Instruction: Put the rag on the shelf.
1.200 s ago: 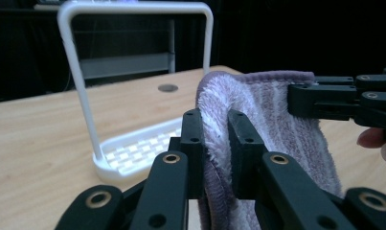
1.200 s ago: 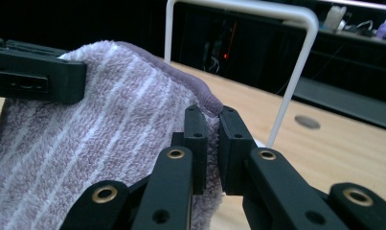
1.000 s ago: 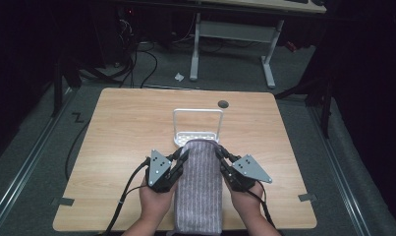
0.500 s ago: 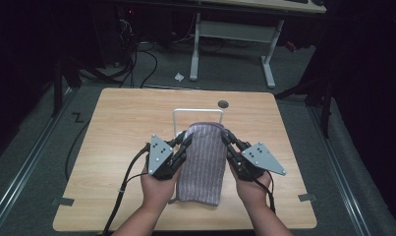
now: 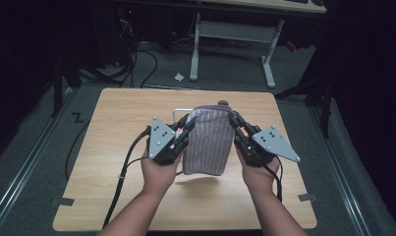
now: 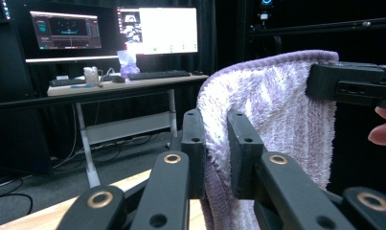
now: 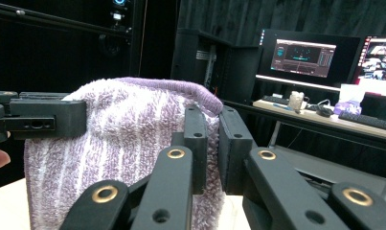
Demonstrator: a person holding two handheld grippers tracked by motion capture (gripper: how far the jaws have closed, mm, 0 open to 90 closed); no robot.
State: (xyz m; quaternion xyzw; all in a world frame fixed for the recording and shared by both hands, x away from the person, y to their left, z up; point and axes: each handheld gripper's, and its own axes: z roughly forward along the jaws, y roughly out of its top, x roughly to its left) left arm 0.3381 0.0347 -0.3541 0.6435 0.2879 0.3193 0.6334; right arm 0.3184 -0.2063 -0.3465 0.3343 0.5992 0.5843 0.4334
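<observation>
Now your left gripper (image 5: pixel 184 129) and right gripper (image 5: pixel 233 124) each clenched a top corner of the purple striped towel (image 5: pixel 208 142), lifted higher off the table (image 5: pixel 112 196) than before, near its far edge.

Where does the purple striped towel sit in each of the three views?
High view: towel hangs mid-table between both claws.
Left gripper view: towel right of centre, its near edge between that claw's jaws.
Right gripper view: towel left of centre, its edge pinched likewise.
Shared landmark: the towel's top hem.
</observation>
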